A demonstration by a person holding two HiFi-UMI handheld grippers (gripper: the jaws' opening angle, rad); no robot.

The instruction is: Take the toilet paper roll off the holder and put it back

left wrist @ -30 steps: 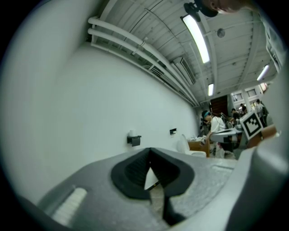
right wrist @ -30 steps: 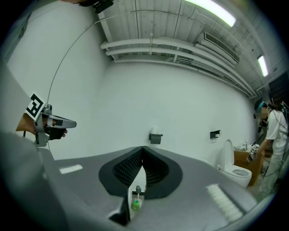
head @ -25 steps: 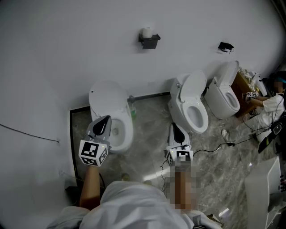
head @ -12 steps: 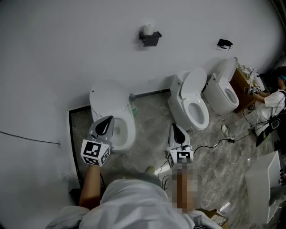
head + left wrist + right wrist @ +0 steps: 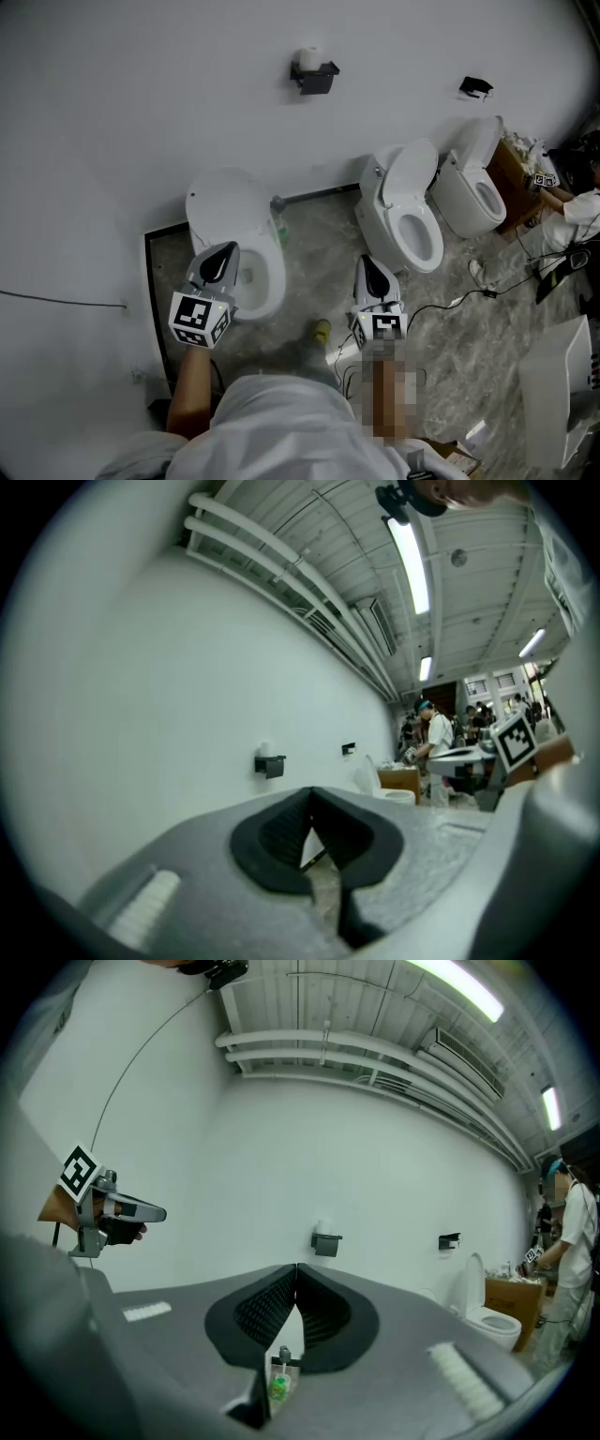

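left gripper (image 5: 218, 258): closed, empty | right gripper (image 5: 368, 269): closed, empty | toilet paper roll (image 5: 308, 58): on holder (image 5: 316, 81), far ahead

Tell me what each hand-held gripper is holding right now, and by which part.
Nothing. The left hand-held gripper and the right hand-held gripper both have their jaws closed on empty air. The toilet paper roll sits on its wall holder.

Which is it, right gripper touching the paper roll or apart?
Apart. The head view shows the right gripper low over the floor, the roll far off on its wall holder.
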